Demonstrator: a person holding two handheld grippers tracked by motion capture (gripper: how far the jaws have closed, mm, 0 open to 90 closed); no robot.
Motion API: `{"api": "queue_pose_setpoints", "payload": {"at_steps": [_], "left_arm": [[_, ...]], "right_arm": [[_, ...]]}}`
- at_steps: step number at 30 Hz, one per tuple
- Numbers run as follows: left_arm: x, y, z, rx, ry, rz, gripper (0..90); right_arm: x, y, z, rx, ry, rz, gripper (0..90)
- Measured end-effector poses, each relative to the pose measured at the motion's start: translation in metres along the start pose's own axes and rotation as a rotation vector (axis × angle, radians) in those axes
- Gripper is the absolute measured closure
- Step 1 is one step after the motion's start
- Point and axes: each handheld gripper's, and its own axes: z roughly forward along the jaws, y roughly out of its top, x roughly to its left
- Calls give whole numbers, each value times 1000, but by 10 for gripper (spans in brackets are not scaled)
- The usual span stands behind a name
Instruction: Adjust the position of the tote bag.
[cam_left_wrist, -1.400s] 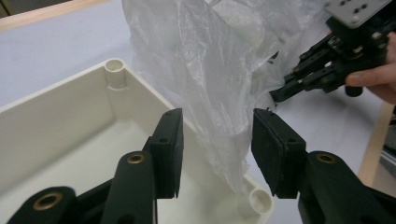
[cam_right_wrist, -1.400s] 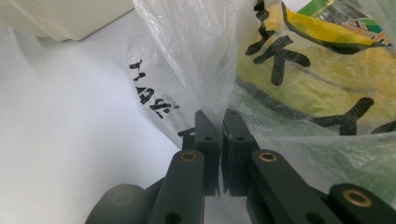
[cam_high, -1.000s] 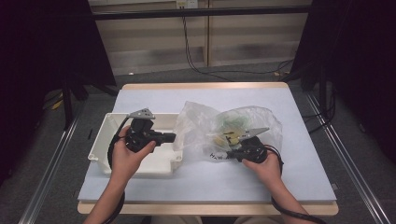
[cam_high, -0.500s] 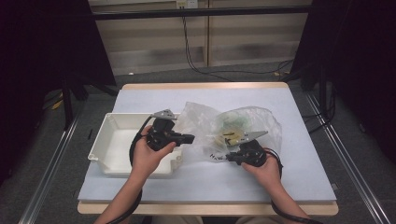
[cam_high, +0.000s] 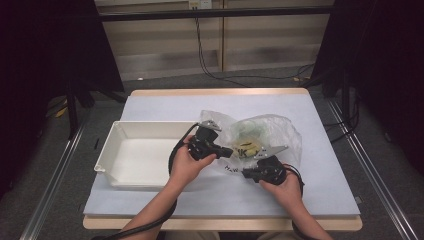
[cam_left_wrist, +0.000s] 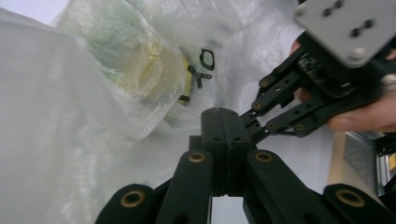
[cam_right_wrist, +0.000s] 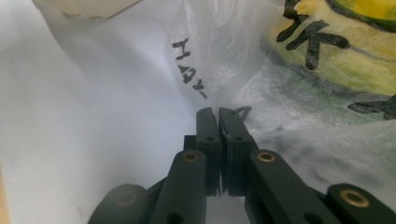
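Note:
A crumpled clear plastic bag (cam_high: 272, 131) lies mid-table with yellow and green packets (cam_high: 247, 147) inside and black marker writing (cam_right_wrist: 189, 67) on it. My right gripper (cam_high: 246, 173) sits at the bag's near edge, shut on a fold of the film (cam_right_wrist: 217, 111), which it has just pinched a little tighter. My left gripper (cam_high: 229, 150) points right at the bag's left side, shut, with nothing seen between its pads (cam_left_wrist: 223, 114). In the left gripper view the bag (cam_left_wrist: 70, 102) bulges on the left, and the right gripper (cam_left_wrist: 327, 84) shows close behind the left jaws' tips.
An empty white tray (cam_high: 117, 137) stands left of the bag, with its corner (cam_right_wrist: 79, 7) near the right gripper. The pale blue table (cam_high: 325, 190) has open room to the right and behind the bag. Dark floor and rails surround the table.
My left gripper has moved right, from over the tray to the bag's left side, and slightly down. The right gripper has stayed at the bag's near edge.

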Motion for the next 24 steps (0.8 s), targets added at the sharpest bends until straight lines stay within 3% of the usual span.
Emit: {"api": "queue_pose_setpoints", "payload": {"at_steps": [2,3,6,7,8,12,14,18,19,20,21,22,24], "left_arm": [[1,0,7,5,2,5,900],[1,1,9,16,37,10,900],[4,3,13,26,42,18,889],[4,4,14,23,75,23,890],[6,4,15,7,46,21,891],[10,7,17,8,57,10,890],[12,8,15,23,56,9,900],[12,6,14,3,46,-10,900],[12,6,13,8,46,-4,900],[12,7,12,18,48,2,900],[10,7,13,-7,46,-15,900],[11,7,12,-3,39,-10,900],[11,7,9,3,49,-18,900]], "right_arm": [[1,-2,0,-7,13,-5,900],[2,-3,-1,2,13,-6,900],[4,-4,-2,5,14,-21,900],[5,-4,-2,6,22,-21,900],[5,-5,-2,6,31,-31,900],[9,-6,-3,26,67,-52,900],[10,-7,-5,26,63,-55,878],[8,-2,-13,-24,1,-36,736],[6,-1,-14,-39,2,-32,683],[4,2,-16,-66,-20,-25,538],[3,4,-17,-75,-45,-10,480],[0,8,-18,-87,-56,-11,484],[-5,14,-19,-109,-92,-11,347]]}}
